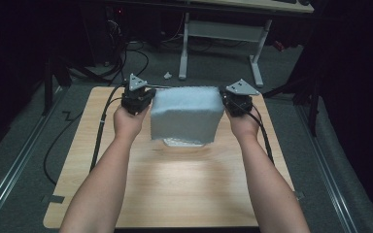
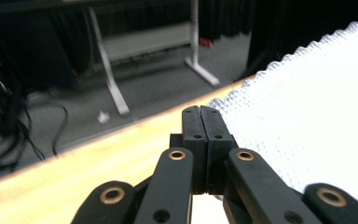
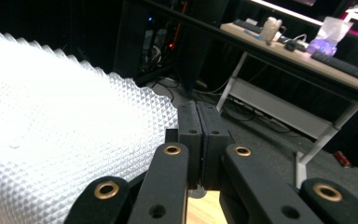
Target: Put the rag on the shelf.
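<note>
The left gripper (image 2: 200, 111) and right gripper (image 3: 198, 107) each pinch an upper corner of the white embossed sheet (image 1: 187, 114), jaws fully closed. The high view shows the sheet hanging over the wooden table (image 1: 175, 184); the right gripper view adds a cluttered desk (image 3: 303, 60). No legible writing.

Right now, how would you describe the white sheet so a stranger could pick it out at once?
Find the light wooden table over the grey carpet. At its far half, between the left gripper and the right gripper, hangs the white sheet, its top corners at their shut jaws. Its embossed, diamond-dimpled surface and scalloped edge set it apart from everything around.
</note>
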Demonstrator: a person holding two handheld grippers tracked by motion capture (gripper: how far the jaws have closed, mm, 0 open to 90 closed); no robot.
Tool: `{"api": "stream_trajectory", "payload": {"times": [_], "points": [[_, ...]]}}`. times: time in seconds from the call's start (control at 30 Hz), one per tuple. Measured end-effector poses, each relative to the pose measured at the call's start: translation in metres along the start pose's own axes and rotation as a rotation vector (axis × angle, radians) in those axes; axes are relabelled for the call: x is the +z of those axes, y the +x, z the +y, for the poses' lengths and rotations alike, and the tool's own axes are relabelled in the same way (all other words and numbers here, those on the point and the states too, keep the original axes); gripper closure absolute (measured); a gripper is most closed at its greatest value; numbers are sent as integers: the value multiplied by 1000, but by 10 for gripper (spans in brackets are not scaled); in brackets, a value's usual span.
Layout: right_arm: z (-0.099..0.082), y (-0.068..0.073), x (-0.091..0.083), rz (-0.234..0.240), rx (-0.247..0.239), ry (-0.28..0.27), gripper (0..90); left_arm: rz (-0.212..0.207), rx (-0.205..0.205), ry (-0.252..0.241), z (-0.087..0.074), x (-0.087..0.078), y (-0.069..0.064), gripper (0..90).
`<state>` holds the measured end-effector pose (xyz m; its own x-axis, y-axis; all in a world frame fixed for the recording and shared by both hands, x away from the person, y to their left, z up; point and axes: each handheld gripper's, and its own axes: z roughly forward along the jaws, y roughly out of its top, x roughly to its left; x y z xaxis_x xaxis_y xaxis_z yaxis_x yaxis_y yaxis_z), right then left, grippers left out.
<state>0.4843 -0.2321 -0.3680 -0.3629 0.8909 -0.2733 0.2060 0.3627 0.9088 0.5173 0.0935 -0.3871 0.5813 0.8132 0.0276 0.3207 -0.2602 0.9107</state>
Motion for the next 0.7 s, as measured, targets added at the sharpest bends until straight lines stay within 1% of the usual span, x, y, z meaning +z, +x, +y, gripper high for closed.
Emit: {"api": "stream_trajectory", "payload": {"times": [0.1,0.17,0.3,0.43,0.53,0.6,0.7], "points": [[-8,0,3,16,9,19,900,-21,-15,9,-10,2,0,898],[-14,1,4,27,18,31,900,-34,-16,15,-16,2,-1,898],[-30,4,3,49,15,50,900,-53,-24,21,-27,1,-3,899],[-44,5,4,76,42,63,900,-72,-36,36,-39,1,-6,899],[-50,6,3,93,63,64,900,-82,-41,37,-46,2,-9,899],[-54,7,3,104,76,68,900,-93,-41,49,-49,3,-11,899],[-60,9,5,124,86,75,900,-102,-24,59,-52,4,-15,898]]}}
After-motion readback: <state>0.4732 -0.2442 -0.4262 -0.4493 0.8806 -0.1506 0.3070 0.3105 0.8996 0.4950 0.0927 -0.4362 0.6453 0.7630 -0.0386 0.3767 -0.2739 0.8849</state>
